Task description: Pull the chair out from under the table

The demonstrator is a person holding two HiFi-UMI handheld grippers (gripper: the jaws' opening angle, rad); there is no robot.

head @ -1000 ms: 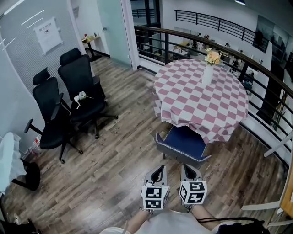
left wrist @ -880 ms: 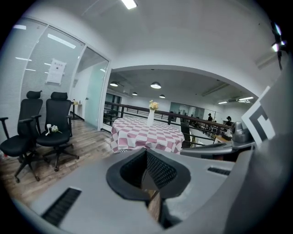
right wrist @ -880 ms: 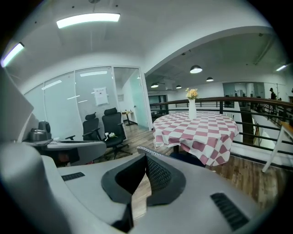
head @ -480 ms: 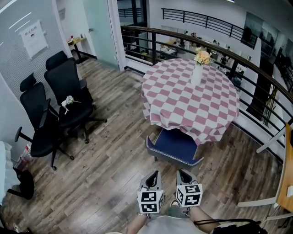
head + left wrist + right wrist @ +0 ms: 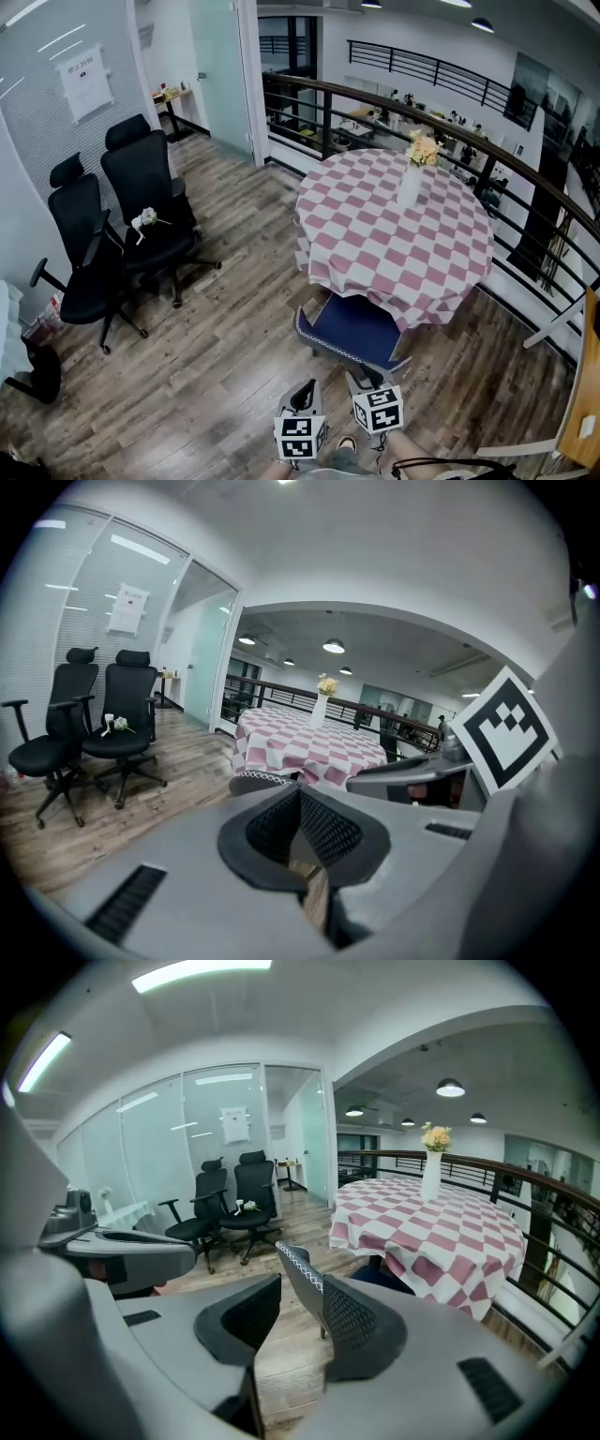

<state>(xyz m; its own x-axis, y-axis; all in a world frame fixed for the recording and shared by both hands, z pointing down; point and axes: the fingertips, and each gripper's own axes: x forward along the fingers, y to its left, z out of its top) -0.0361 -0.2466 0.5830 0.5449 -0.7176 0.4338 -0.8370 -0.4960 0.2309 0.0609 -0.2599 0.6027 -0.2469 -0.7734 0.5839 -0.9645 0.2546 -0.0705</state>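
Observation:
A chair with a blue seat (image 5: 361, 319) and a grey back stands tucked partly under the round table (image 5: 394, 225), which has a pink-and-white checked cloth. Both grippers sit at the bottom of the head view, just short of the chair's back. My left gripper (image 5: 305, 386) is shut and empty; its pads (image 5: 323, 827) meet in the left gripper view. My right gripper (image 5: 359, 378) is opening. In the right gripper view the jaws (image 5: 298, 1290) stand apart, and the top rim of the chair's back (image 5: 292, 1258) shows between them without the pads pressing on it.
A white vase of flowers (image 5: 410, 183) stands on the table. Two black office chairs (image 5: 150, 216) are at the left by the glass wall. A dark curved railing (image 5: 525, 141) runs behind and to the right of the table. Wood floor (image 5: 234, 319) lies left of the chair.
Both grippers have sunk lower and come nearer the chair's back. The right gripper's jaws, together before, now stand apart. The chair has not moved.

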